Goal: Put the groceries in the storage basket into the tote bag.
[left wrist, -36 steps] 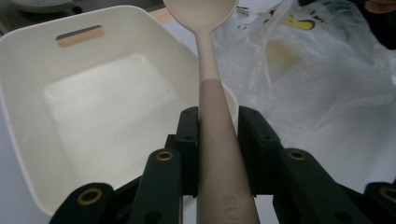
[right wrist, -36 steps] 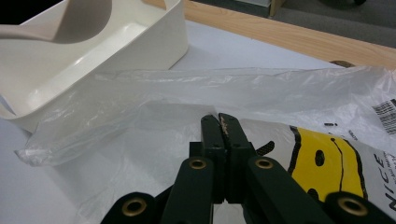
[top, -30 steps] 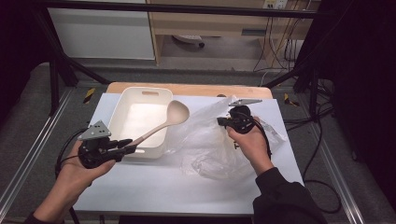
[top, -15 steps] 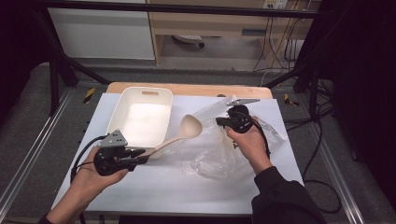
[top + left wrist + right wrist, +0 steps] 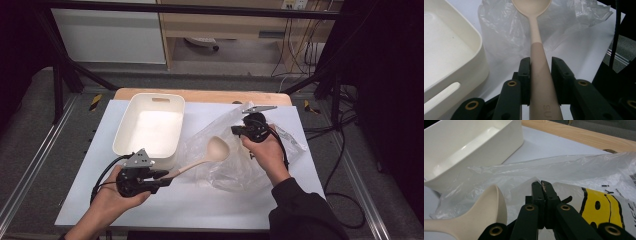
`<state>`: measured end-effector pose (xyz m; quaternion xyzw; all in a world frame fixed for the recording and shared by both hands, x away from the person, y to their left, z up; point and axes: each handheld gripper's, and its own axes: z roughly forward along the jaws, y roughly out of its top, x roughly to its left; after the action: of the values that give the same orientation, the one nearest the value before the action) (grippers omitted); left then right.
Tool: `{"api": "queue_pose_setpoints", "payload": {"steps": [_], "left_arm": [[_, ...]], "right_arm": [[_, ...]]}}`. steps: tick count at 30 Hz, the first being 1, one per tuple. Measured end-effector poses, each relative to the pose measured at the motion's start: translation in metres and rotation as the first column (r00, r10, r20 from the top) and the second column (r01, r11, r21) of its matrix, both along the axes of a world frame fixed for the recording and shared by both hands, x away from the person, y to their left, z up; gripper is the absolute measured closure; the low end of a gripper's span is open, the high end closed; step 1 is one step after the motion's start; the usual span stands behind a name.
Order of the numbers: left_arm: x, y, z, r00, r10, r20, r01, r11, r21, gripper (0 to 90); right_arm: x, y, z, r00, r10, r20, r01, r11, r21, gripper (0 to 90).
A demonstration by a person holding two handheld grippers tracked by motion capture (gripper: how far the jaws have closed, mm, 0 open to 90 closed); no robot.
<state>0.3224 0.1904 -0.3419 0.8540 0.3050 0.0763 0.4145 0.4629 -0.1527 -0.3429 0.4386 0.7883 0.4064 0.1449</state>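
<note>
1. Two grippers are working over the white sheet (image 5: 200,210) that is covering the table, and we are holding one in each hand.
2. We are clamping the left gripper (image 5: 165,176) on the handle of the beige spoon (image 5: 212,152); in the left gripper view its jaws are pressing the handle from both sides, set narrow.
3. The spoon is lying nearly level, running from the near left up toward the right, and its bowl is hovering over the left edge of the clear plastic bag (image 5: 235,165).
4. We are keeping the right gripper (image 5: 236,130) pinched tight on the bag's upper film; in the right gripper view its jaws are meeting with the thin plastic between them.
5. The bag is sprawling at the middle right of the sheet, showing a yellow face print (image 5: 599,207) near the right gripper.
6. The white tray (image 5: 120,145) is sitting at the far left, just beside the bag and touching none of the spoon that we can see.
</note>
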Motion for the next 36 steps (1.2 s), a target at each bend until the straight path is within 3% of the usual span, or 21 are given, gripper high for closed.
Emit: {"api": "queue_pose_setpoints", "payload": {"steps": [5, 11, 21, 36], "left_arm": [[-0.003, -0.003, 0.001, 1.0, -0.008, 0.002, 0.008, 1.0, 0.001, 70.0], [0.001, -0.012, -0.01, 0.9999, -0.01, -0.002, 0.01, 0.9997, 0.021, 70.0], [0.021, -0.033, -0.029, 0.9997, 0.0, 0.024, -0.002, 0.9978, 0.066, 70.0], [0.038, -0.064, -0.044, 0.9989, -0.015, 0.045, 0.012, 0.9976, 0.068, 70.0]], "right_arm": [[0.002, -0.001, -0.002, 1.0, -0.003, -0.003, 0.003, 1.0, -0.002, 90.0], [0.001, 0.0, -0.001, 1.0, -0.004, 0.002, 0.004, 1.0, -0.002, 90.0], [-0.003, 0.001, 0.002, 0.9998, 0.01, 0.015, -0.01, 1.0, 0.006, 90.0], [-0.011, -0.003, 0.011, 0.9977, 0.02, 0.065, -0.022, 0.999, 0.041, 90.0]]}}
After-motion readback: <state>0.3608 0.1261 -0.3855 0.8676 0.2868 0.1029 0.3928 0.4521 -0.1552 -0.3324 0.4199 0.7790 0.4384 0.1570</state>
